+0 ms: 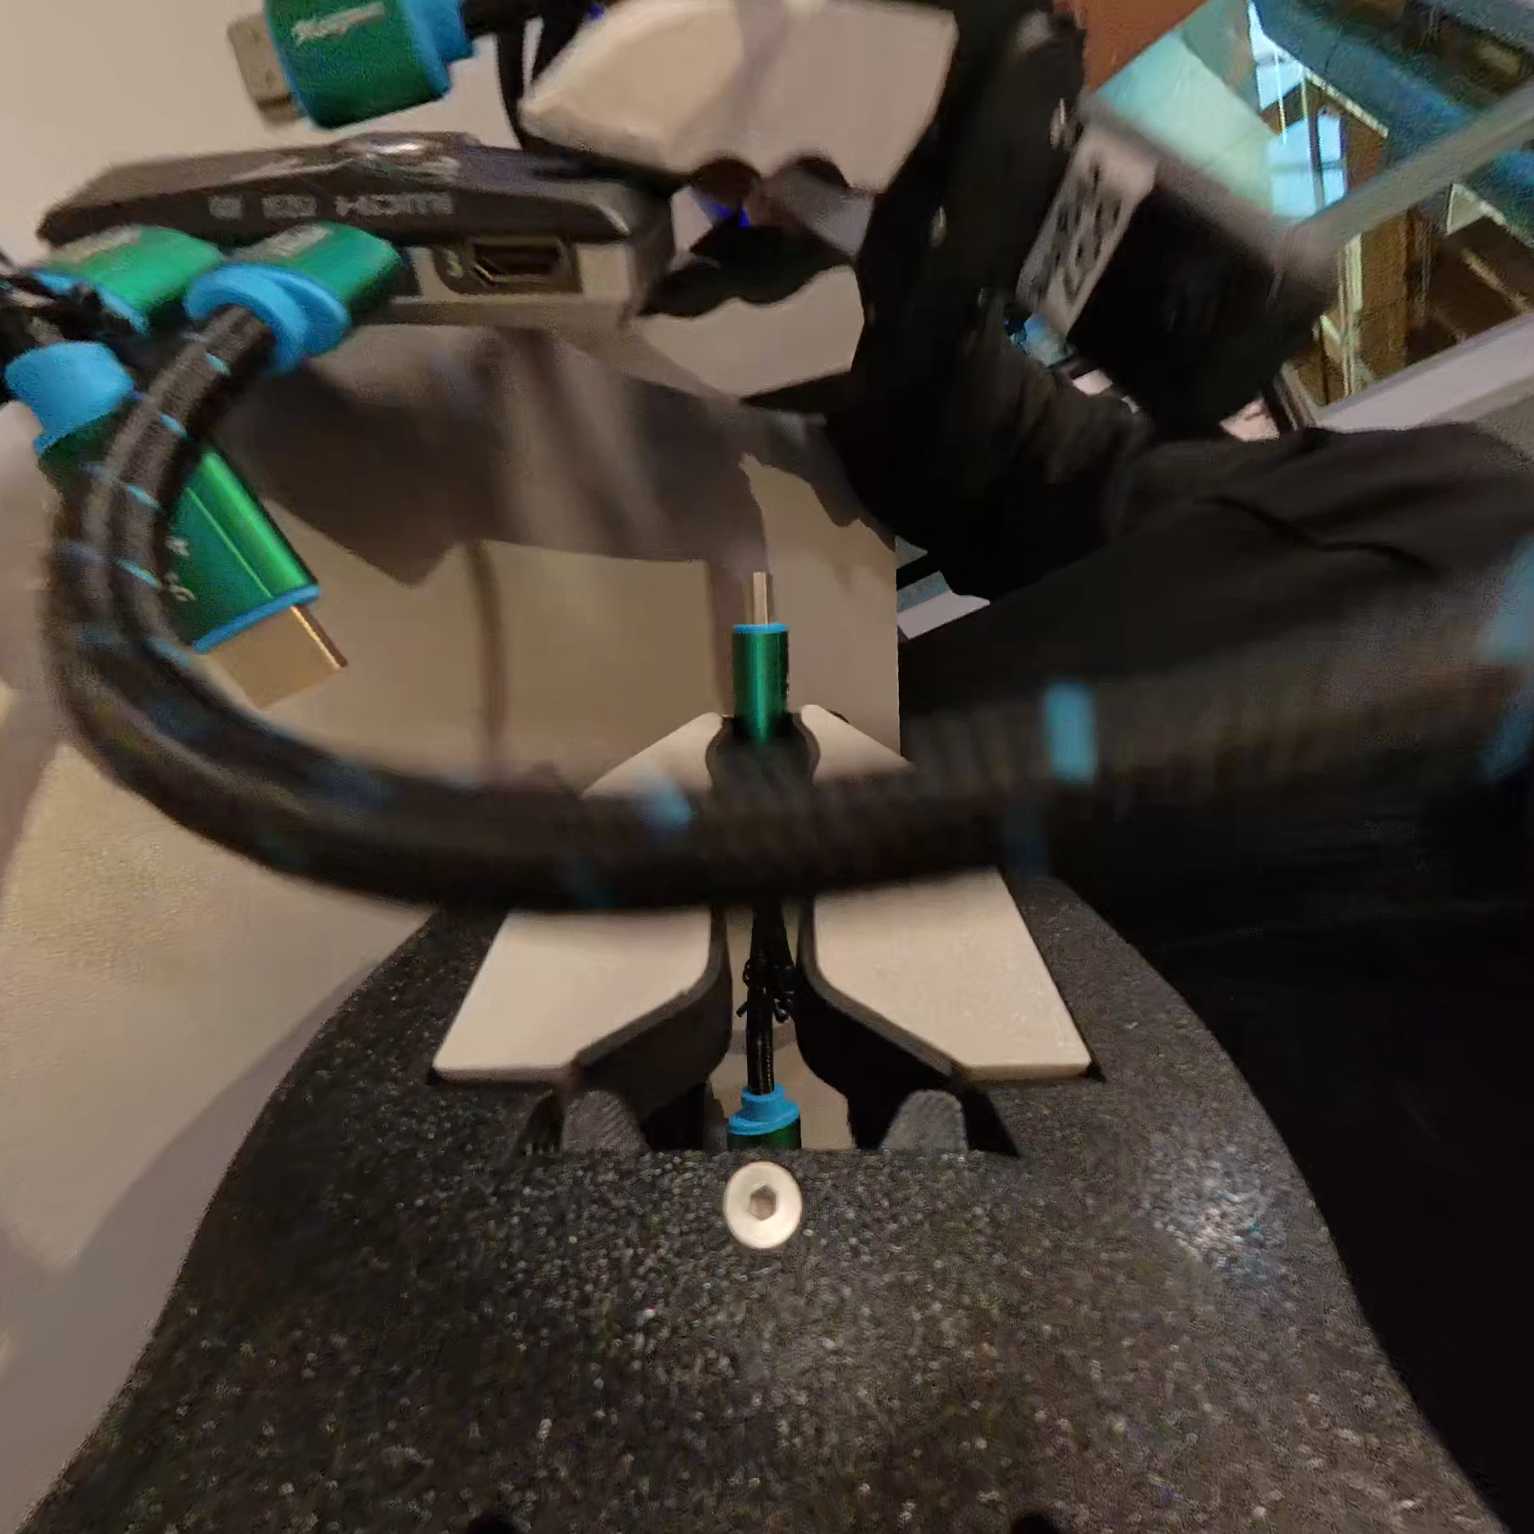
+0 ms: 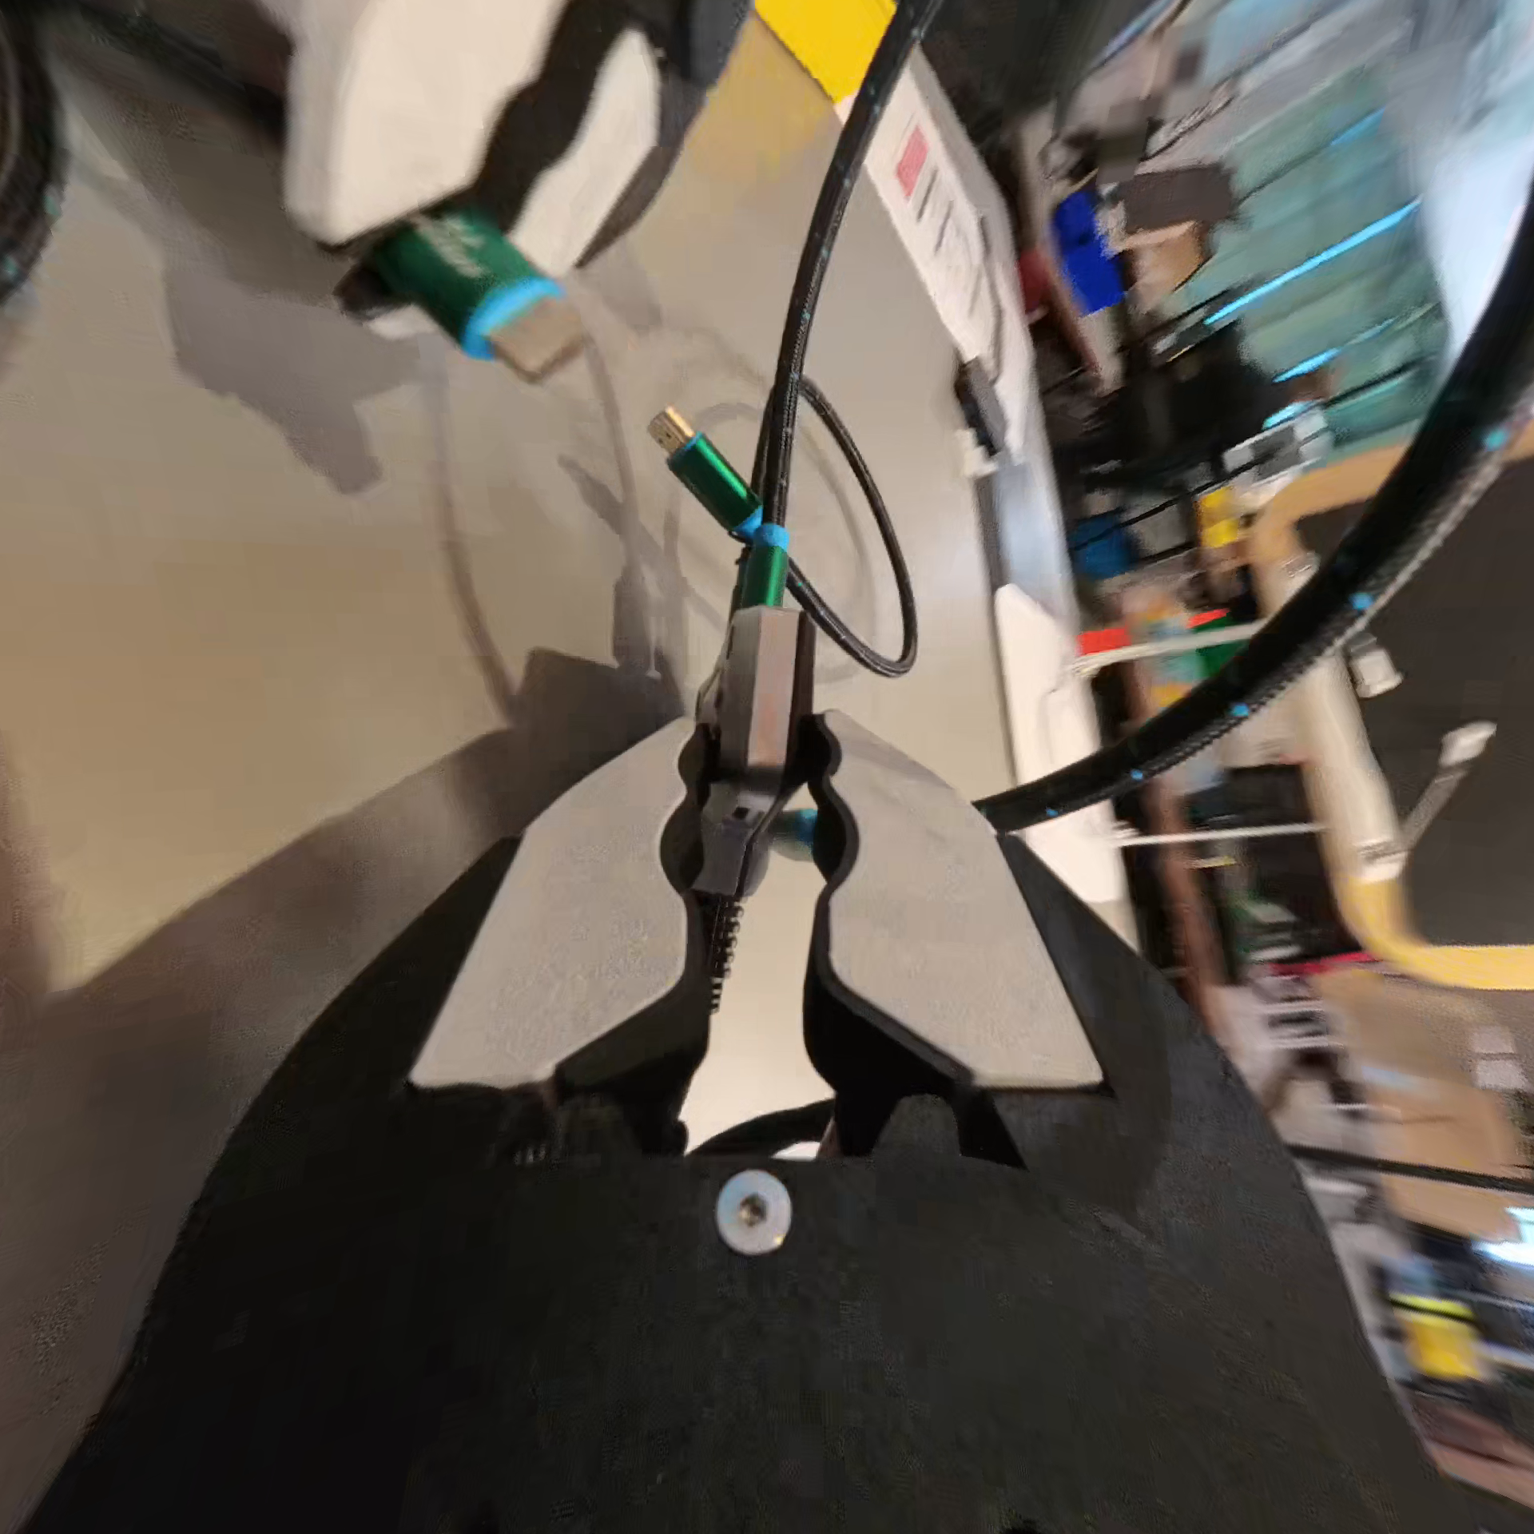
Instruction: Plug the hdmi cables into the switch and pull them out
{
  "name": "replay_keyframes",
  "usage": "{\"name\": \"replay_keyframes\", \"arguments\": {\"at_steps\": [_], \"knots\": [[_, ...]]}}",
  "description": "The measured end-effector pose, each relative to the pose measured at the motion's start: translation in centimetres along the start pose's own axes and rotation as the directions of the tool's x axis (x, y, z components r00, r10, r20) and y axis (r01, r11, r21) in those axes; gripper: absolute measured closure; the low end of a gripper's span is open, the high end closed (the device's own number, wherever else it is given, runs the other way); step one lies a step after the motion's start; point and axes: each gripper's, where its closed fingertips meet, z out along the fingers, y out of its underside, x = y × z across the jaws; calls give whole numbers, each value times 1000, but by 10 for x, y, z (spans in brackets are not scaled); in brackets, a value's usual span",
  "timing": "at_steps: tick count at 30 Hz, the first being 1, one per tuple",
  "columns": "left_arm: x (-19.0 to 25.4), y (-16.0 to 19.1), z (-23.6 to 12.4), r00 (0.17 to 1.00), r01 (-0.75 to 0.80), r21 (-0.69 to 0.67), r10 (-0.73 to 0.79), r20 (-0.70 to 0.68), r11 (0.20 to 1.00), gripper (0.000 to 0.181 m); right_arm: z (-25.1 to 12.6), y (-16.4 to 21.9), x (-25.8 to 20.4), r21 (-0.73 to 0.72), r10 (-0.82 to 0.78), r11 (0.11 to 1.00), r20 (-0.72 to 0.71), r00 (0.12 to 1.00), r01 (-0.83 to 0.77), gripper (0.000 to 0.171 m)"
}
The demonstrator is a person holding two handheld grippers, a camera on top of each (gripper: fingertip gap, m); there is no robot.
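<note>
In the left wrist view my left gripper (image 1: 759, 730) is shut on a green HDMI plug (image 1: 759, 676), seen edge-on with its metal tip pointing away. The black HDMI switch (image 1: 332, 199) hangs ahead at upper left, held at its right end by my right gripper (image 1: 730, 178). Two green plugs (image 1: 315, 266) sit in its near side beside an open port (image 1: 515, 261). In the right wrist view my right gripper (image 2: 759, 747) is shut on the switch (image 2: 759, 689), seen edge-on, with a plug (image 2: 764, 581) in its far end. My left gripper (image 2: 390, 232) holds its plug (image 2: 473, 274) at upper left.
A loose green plug (image 1: 241, 573) dangles at left, and it also shows in the right wrist view (image 2: 705, 473). A thick braided cable (image 1: 498, 838) loops across my left fingers. The beige tabletop (image 2: 249, 581) lies below. Cluttered shelves (image 2: 1245, 581) stand at the right.
</note>
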Motion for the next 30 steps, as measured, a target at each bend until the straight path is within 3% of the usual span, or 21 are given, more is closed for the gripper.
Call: {"name": "replay_keyframes", "arguments": {"at_steps": [2,5,12,24,30], "knots": [[8,-1,-4,999,-48,-9,48,7,999,170,-4,0,9,-5,200,980,126,972,-201,148],[13,-5,-11,994,-104,-9,104,33,995,170,-10,4,21,-37,445,889,309,840,-457,149],[12,-13,-18,987,-154,28,152,46,988,170,-1,25,24,-18,618,749,377,690,-662,150],[7,-20,-13,979,-199,26,197,55,980,170,-19,31,39,50,604,775,234,762,-630,142],[10,-27,-16,991,-132,59,129,41,990,170,-56,8,44,249,353,906,-1,936,-342,146]]}}
